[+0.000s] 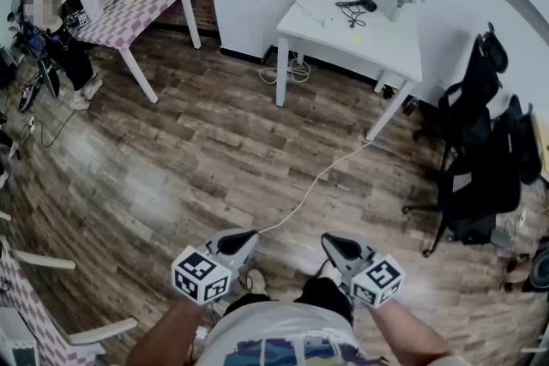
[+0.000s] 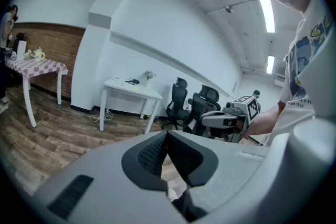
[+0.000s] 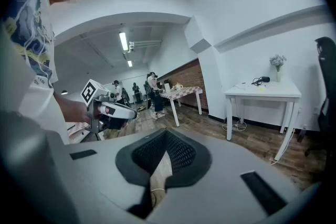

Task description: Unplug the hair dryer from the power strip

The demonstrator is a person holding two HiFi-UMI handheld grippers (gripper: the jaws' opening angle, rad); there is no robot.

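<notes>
A black hair dryer [image 1: 361, 4] lies with its coiled cord on a white table [image 1: 386, 47] against the far wall, well away from me. It also shows small in the left gripper view [image 2: 131, 81] and the right gripper view [image 3: 261, 80]. No power strip can be made out. My left gripper [image 1: 246, 239] and right gripper [image 1: 333, 244] are held side by side close to my body, above the wooden floor. Both have their jaws together with nothing between them, as seen at the left gripper [image 2: 167, 137] and the right gripper [image 3: 166, 134].
A thin white cable [image 1: 313, 184] runs over the floor from near my feet to the table, and a white coil [image 1: 287, 69] lies beneath it. Black office chairs [image 1: 480, 159] stand at the right. A checkered table [image 1: 137, 9] and a seated person [image 1: 60, 39] are at the far left.
</notes>
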